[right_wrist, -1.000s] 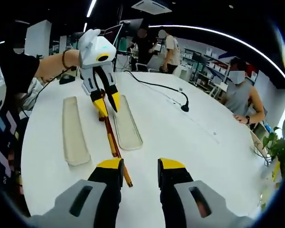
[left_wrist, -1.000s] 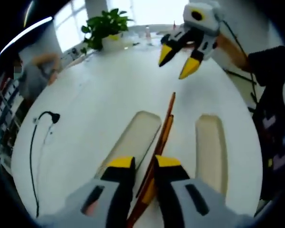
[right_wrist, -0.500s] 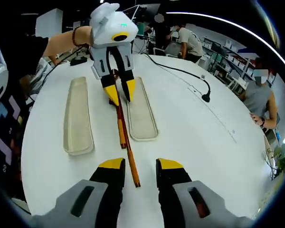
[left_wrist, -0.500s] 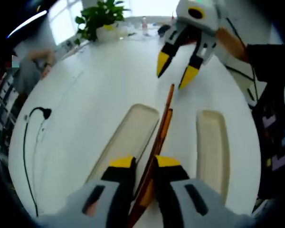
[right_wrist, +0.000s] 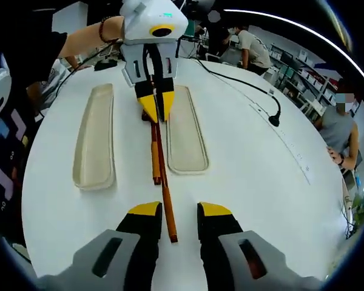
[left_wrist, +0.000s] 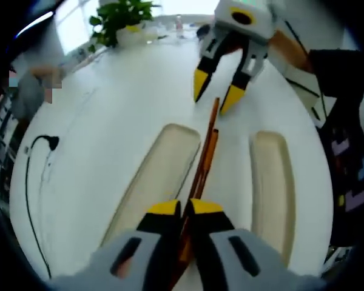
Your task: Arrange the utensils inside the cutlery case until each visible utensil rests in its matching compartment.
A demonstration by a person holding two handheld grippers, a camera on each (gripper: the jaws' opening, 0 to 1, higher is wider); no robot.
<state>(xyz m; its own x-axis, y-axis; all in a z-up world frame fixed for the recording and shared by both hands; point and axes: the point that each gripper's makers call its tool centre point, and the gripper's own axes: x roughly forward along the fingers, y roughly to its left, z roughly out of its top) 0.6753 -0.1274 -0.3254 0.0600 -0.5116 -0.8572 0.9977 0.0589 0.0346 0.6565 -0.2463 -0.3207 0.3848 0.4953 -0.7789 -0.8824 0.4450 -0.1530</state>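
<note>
1. While the left tongs (left_wrist: pixel 184 207) clamp one end of the two chopsticks (right_wrist: pixel 160 176), the sticks lie lengthwise on the white surface (right_wrist: pixel 242 182) between the two tray halves; a grip at the end probably leaves the rest of their length free for the other tool.
2. Standing apart, the right tongs (right_wrist: pixel 179 211) have yellow tips either side of the sticks' free end and touch nothing, which looks like lining up for a grasp.
3. One chopstick reaches further toward the right tongs than its partner, so the pair is uneven, and I judge that squaring them up comes before lifting.
4. Both cutlery case halves (left_wrist: pixel 158 176) (left_wrist: pixel 270 182) lie empty and open-side up, one to each side of the sticks, seemingly placed so either can take the pair with a short sideways shift.
5. A black cable (left_wrist: pixel 30 182) and a potted plant (left_wrist: pixel 120 15) sit well apart from the work.
</note>
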